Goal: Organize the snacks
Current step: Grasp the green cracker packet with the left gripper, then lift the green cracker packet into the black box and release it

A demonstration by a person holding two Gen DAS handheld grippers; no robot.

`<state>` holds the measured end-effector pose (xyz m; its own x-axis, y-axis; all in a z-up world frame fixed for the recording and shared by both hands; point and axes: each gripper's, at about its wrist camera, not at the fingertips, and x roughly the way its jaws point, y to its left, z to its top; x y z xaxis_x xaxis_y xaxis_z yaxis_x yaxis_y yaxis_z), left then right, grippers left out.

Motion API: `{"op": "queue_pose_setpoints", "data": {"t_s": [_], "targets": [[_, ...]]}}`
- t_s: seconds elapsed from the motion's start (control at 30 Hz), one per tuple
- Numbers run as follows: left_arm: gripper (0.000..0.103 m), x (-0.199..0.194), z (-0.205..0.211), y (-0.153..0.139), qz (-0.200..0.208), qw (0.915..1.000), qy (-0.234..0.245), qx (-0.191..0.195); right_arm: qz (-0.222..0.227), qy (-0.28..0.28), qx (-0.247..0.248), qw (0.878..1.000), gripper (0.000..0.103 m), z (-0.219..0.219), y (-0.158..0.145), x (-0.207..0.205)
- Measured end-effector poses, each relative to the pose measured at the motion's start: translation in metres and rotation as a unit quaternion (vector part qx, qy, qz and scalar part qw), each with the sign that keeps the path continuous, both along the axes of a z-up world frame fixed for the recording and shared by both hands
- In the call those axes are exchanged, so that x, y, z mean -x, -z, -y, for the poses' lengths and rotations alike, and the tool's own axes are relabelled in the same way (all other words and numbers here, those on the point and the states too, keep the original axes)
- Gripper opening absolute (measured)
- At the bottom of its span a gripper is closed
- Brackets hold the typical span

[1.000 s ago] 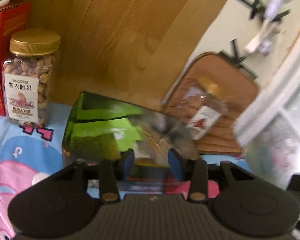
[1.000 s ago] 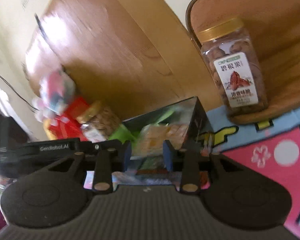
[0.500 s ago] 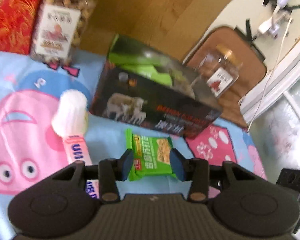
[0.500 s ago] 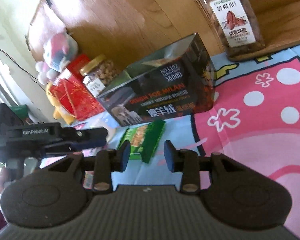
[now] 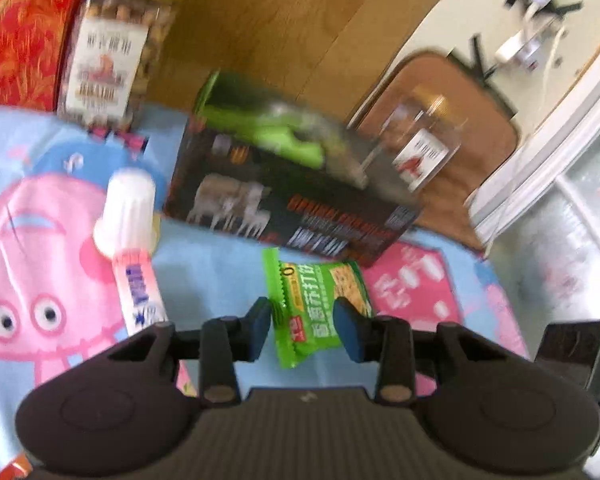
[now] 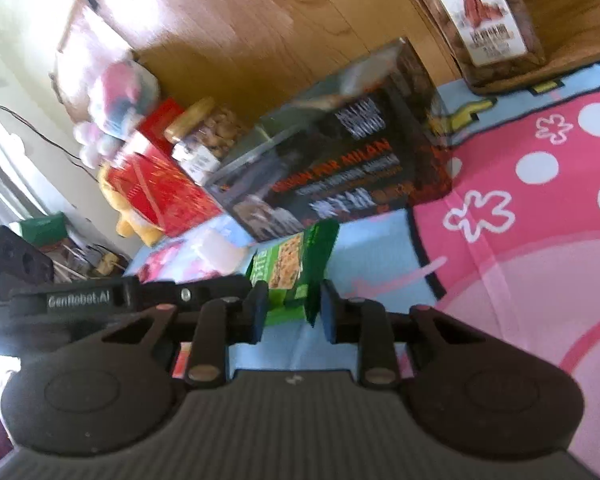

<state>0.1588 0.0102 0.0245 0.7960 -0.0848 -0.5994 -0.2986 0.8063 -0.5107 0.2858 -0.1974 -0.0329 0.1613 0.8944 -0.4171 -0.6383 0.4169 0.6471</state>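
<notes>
The jaws of both grippers were closing on the same green snack packet, one from each side. In the left wrist view the left gripper had the packet's near half between its blue fingertips; the pads stood just beside its crinkled edges, and with the blur I could not tell for sure whether they already pressed on it. In the right wrist view the right gripper straddled the packet's near end in the same way, its pads close against the wrapper but seemingly not yet clenched.

The packet lay flat on a cartoon-printed cloth of pink and pale blue. Its long axis ran away from the left gripper, the far end pointing toward a dark open box just beyond it; packet and box looked slightly apart. Green packets already lay inside the box.

To the left of the packet lay a white-capped tube, roughly parallel to it. Behind the box stood a jar of nuts with a gold lid beside a red carton, and another jar stood further right on a brown mat, against a wooden panel.
</notes>
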Motion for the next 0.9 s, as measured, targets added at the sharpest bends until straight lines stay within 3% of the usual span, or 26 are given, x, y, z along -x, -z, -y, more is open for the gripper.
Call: {"op": "queue_pose_setpoints", "data": {"t_s": [0.13,0.27,0.43,0.57,0.73,0.87,0.9], "targets": [[0.035,0.001,-0.003,-0.039,0.043,0.9984,-0.004,-0.037,0.035,-0.003,-0.042,0.999,0.027,0.004,-0.035,0.009],[0.035,-0.025,-0.022,-0.059,0.059,0.9960,-0.011,-0.066,0.083,0.010,-0.058,0.995,0.027,-0.017,-0.064,-0.001],[0.035,-0.068,-0.051,-0.050,0.037,0.9964,-0.030,-0.070,0.108,0.020,-0.034,0.993,0.029,-0.056,-0.065,-0.033],[0.035,-0.079,-0.071,-0.037,0.018,0.9960,-0.058,-0.066,0.134,0.034,0.008,0.990,0.035,-0.076,-0.057,-0.047],[0.035,-0.047,-0.079,-0.044,0.047,0.9960,-0.057,-0.050,0.113,0.047,-0.029,0.992,0.035,-0.049,-0.060,-0.043],[0.035,0.002,-0.080,-0.050,0.058,0.9948,-0.065,-0.054,0.093,-0.003,-0.035,0.995,0.036,-0.042,-0.058,-0.017],[0.035,0.013,-0.080,-0.048,0.055,0.9944,-0.070,-0.057,0.094,-0.016,-0.028,0.995,0.040,-0.044,-0.055,-0.007]]}}
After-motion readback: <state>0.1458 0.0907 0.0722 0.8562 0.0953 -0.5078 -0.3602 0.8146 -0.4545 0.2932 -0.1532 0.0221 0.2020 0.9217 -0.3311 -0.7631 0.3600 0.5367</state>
